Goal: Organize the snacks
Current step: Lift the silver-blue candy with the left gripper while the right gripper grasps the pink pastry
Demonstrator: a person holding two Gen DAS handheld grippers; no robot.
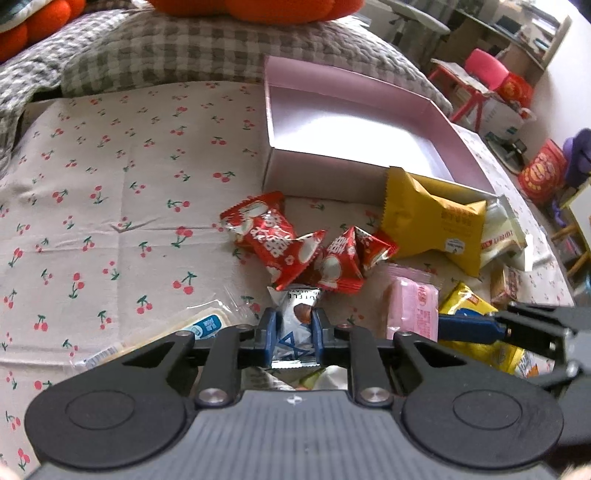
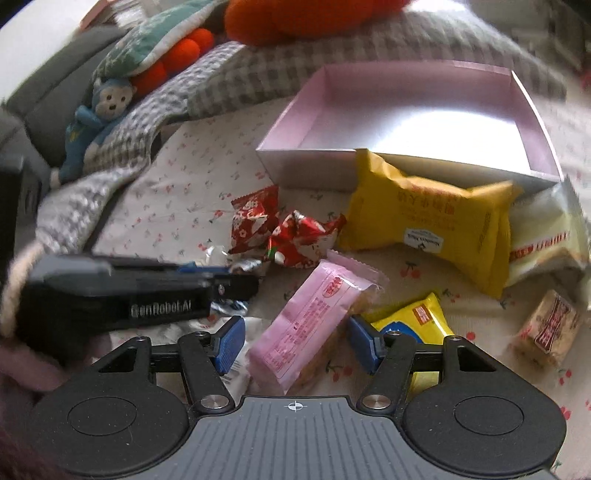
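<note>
On the cherry-print bedsheet (image 1: 110, 192), the left gripper (image 1: 294, 330) clamps its fingers on a small silver-white wrapped sweet (image 1: 295, 314), likely securing it for transfer to the empty pink box (image 1: 303, 166). The right gripper (image 2: 295, 341) holds its fingers apart astride the pink packet (image 2: 306, 325), apparently aligning for a grasp. Red packets (image 1: 273, 236) and a yellow pack (image 2: 424, 221) lie loose before the box. Checked pillows (image 1: 184, 48) and orange cushions (image 1: 255, 9) sit behind.
</note>
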